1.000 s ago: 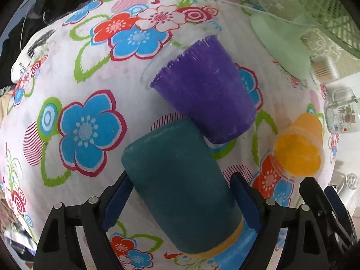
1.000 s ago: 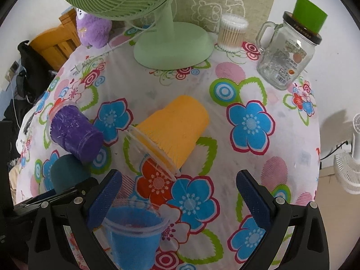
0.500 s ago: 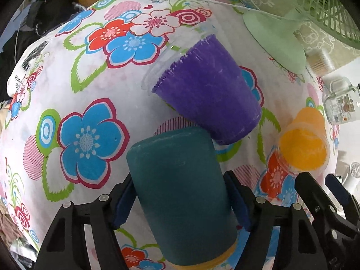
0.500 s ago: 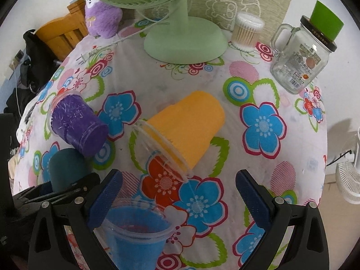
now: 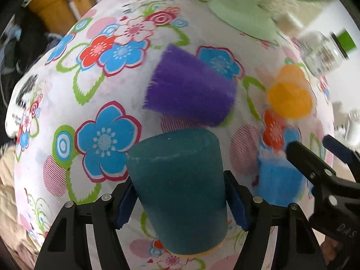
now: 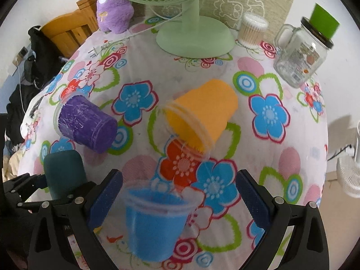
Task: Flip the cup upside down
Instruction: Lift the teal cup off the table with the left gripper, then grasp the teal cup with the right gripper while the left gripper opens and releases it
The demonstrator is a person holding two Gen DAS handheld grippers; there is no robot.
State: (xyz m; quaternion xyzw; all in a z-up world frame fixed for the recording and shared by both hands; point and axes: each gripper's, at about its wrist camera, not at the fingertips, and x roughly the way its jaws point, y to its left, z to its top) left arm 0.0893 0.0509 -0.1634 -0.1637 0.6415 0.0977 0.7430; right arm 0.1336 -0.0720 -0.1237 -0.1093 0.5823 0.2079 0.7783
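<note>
My left gripper (image 5: pixel 180 198) is shut on a dark teal cup (image 5: pixel 180 189), base pointing away, mouth toward the camera, held just above the flowered tablecloth (image 5: pixel 67 117). The teal cup also shows in the right wrist view (image 6: pixel 64 171), at the left. A purple cup (image 5: pixel 191 92) lies on its side beyond it, also in the right wrist view (image 6: pixel 86 123). An orange cup (image 6: pixel 202 117) lies on its side mid-table. A blue cup (image 6: pixel 155 220) stands upright between the wide-apart fingers of my open right gripper (image 6: pixel 180 198), untouched.
A green fan (image 6: pixel 193 33) stands at the back of the table, with a purple plush toy (image 6: pixel 113 9), a cotton-swab box (image 6: pixel 252 29) and a glass jar mug (image 6: pixel 301 60) topped by a green cup. The right gripper's frame (image 5: pixel 324 180) is close on the right.
My left gripper closed onto the teal cup and turned it from lying slanted toward upright, base up. The right gripper drew slightly closer to the blue cup.
</note>
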